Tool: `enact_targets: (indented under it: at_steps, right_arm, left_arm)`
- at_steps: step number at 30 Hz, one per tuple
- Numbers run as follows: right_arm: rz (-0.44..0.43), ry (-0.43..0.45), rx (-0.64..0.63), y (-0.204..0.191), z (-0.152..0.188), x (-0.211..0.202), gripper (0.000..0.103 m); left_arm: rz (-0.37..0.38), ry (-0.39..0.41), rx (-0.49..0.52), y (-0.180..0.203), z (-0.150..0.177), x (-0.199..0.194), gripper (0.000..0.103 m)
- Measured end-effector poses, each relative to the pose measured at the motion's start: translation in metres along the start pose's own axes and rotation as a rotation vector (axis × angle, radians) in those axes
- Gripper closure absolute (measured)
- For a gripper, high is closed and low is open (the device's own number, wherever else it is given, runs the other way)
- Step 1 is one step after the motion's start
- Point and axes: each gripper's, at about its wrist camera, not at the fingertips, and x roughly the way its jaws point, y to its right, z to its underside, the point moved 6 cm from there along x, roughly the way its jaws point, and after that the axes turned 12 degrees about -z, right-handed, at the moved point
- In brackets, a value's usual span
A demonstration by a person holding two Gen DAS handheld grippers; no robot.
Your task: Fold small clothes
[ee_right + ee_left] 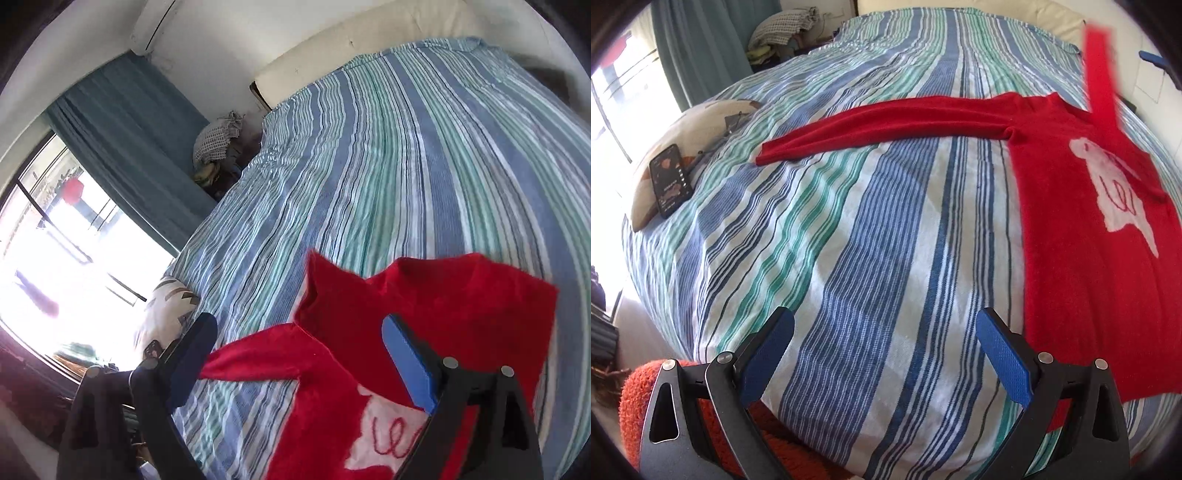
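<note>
Red sweater (1082, 236) laid flat on striped bedspread (871, 236), one sleeve stretched toward phone (670, 181) on pillow (698, 122). Left gripper (884, 328) and right gripper (299, 350): jaws spread, nothing held. White motif's stitched red script unreadable.

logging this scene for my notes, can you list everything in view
sweater: one, red with a white figure, flat on the bed, one sleeve stretched sideways, the other sleeve raised and blurred
bedcover: one, blue, green and white stripes
phone: one, black, on the pillow
pillow: one, cream, at the bed edge
curtain: teal, beside the window
clothes heap: checked and dark, beyond the bed
left gripper: jaws open, above the bedcover
right gripper: jaws open, above the sweater
</note>
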Motion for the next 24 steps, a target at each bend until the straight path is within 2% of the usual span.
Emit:
enact_targets:
  at_steps: [4, 6, 8, 11, 14, 18, 20, 24]
  right_arm:
    - [0.05, 0.006, 0.034, 0.026, 0.005, -0.002, 0.013]
    - [0.182, -0.013, 0.021, 0.052, 0.018, -0.014, 0.013]
    - [0.349, -0.065, -0.024, 0.082, 0.032, -0.028, 0.013]
    - [0.449, -0.144, -0.036, 0.128, 0.065, -0.042, 0.013]
    - [0.534, -0.187, -0.031, 0.177, 0.095, -0.058, 0.013]
    - [0.54, -0.123, 0.033, 0.204, 0.143, -0.098, 0.013]
    - [0.538, -0.082, 0.038, 0.206, 0.173, -0.121, 0.013]
    - [0.604, -0.057, -0.009, 0.196, 0.227, -0.162, 0.013]
  left_arm:
    - [0.013, -0.001, -0.013, -0.002, -0.001, -0.001, 0.004]
    - [0.016, 0.0, -0.008, 0.001, -0.002, -0.001, 0.004]
    - [0.022, -0.001, 0.006, 0.005, -0.004, 0.001, 0.004]
    - [0.012, 0.002, 0.028, 0.012, -0.004, 0.003, 0.004]
    - [0.008, -0.003, 0.039, 0.015, -0.004, 0.004, 0.004]
    - [0.071, -0.009, 0.003, 0.007, -0.019, 0.004, 0.004]
    - [0.06, 0.01, -0.008, 0.001, -0.039, 0.012, 0.004]
    - [0.044, 0.106, 0.035, 0.008, -0.091, 0.039, 0.004]
